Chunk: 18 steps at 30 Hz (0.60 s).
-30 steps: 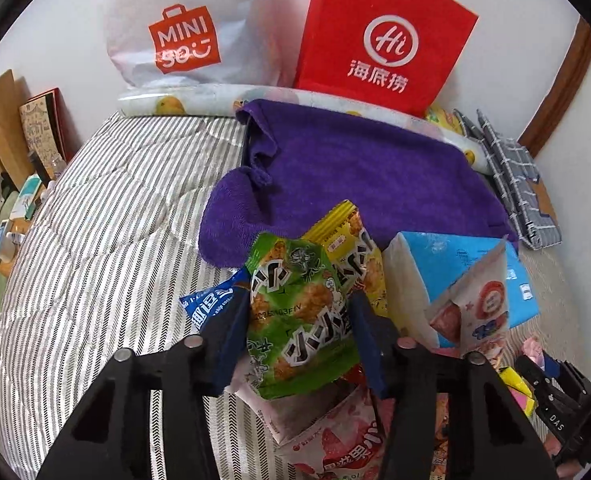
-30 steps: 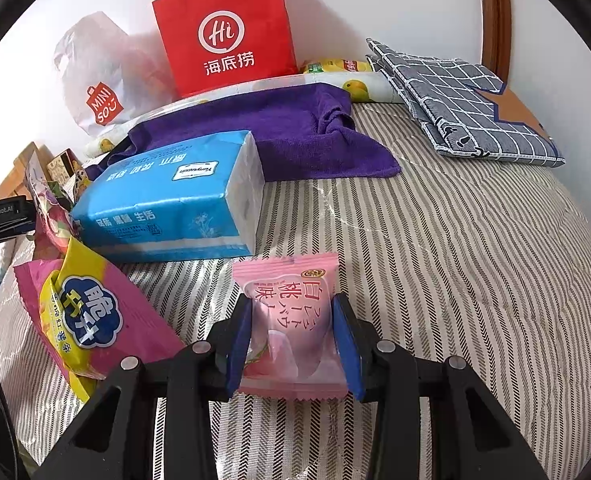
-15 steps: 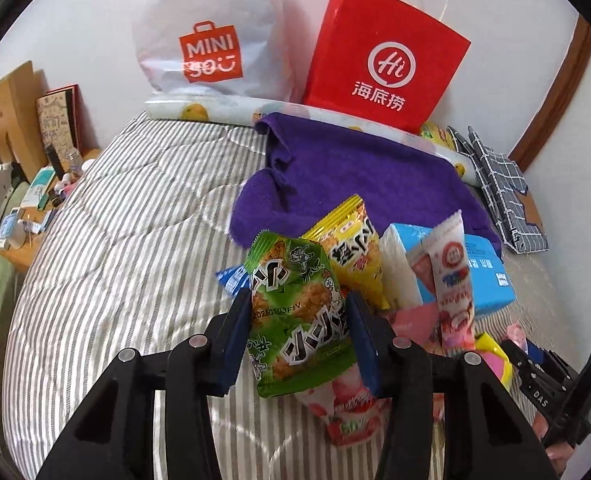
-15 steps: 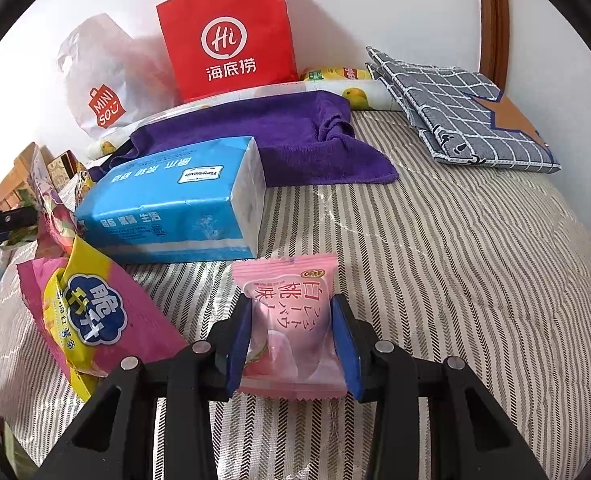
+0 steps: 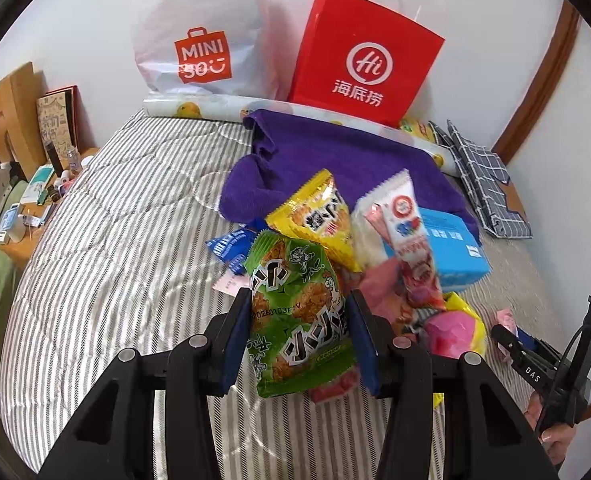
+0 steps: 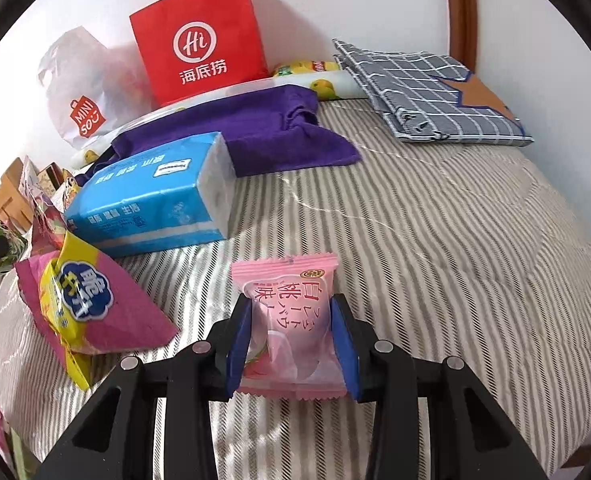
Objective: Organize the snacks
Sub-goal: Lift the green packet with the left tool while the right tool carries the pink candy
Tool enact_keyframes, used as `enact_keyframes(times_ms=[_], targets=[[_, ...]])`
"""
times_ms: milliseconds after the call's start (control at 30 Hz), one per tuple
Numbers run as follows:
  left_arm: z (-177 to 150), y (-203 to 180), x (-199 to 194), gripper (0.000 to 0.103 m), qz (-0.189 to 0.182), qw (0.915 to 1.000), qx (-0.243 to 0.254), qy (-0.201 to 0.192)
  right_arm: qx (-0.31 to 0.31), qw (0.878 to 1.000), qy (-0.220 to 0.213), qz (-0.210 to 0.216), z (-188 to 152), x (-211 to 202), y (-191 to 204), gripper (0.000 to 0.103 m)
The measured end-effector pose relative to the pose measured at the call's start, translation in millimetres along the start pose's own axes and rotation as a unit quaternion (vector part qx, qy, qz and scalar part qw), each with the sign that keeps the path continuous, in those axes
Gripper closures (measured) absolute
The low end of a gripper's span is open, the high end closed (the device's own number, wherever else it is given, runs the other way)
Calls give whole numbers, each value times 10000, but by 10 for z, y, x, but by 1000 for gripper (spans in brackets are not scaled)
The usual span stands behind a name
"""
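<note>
My left gripper (image 5: 300, 312) is shut on a green snack bag (image 5: 295, 312), held up above a pile of snacks on the striped bed. Behind it lie a yellow snack bag (image 5: 319, 220), a tall pink-and-white packet (image 5: 407, 232) and a pink-and-yellow bag (image 5: 455, 328). In the right wrist view my right gripper (image 6: 291, 320) is shut on a small pink peach snack packet (image 6: 289, 320), close over the bedcover. The pink-and-yellow bag (image 6: 87, 312) lies to its left.
A blue tissue pack (image 6: 155, 200) lies beside the pile, with a purple towel (image 5: 335, 160) behind it. A red paper bag (image 5: 363, 56) and a white plastic bag (image 5: 199, 32) stand against the wall. Folded checked cloth (image 6: 427, 88) is at the far right; a cluttered bedside table (image 5: 35, 208) stands left.
The left gripper has pulled back and up from the pile with the green bag, so more of the bed and bags shows. The right gripper holds the pink packet almost still.
</note>
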<state>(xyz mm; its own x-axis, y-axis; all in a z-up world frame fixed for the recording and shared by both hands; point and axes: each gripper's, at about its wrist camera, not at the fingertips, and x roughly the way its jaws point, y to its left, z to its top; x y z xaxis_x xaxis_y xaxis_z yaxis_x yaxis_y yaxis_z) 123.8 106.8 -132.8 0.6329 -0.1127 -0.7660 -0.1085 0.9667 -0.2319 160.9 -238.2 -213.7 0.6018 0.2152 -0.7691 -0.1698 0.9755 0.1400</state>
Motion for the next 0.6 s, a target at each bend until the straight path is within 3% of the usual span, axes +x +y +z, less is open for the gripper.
enact_keyframes(times_ms=[600], targets=[[34, -466, -254, 56, -288, 9988, 336, -189, -248, 9973, -688, -11, 258, -647, 170, 66]])
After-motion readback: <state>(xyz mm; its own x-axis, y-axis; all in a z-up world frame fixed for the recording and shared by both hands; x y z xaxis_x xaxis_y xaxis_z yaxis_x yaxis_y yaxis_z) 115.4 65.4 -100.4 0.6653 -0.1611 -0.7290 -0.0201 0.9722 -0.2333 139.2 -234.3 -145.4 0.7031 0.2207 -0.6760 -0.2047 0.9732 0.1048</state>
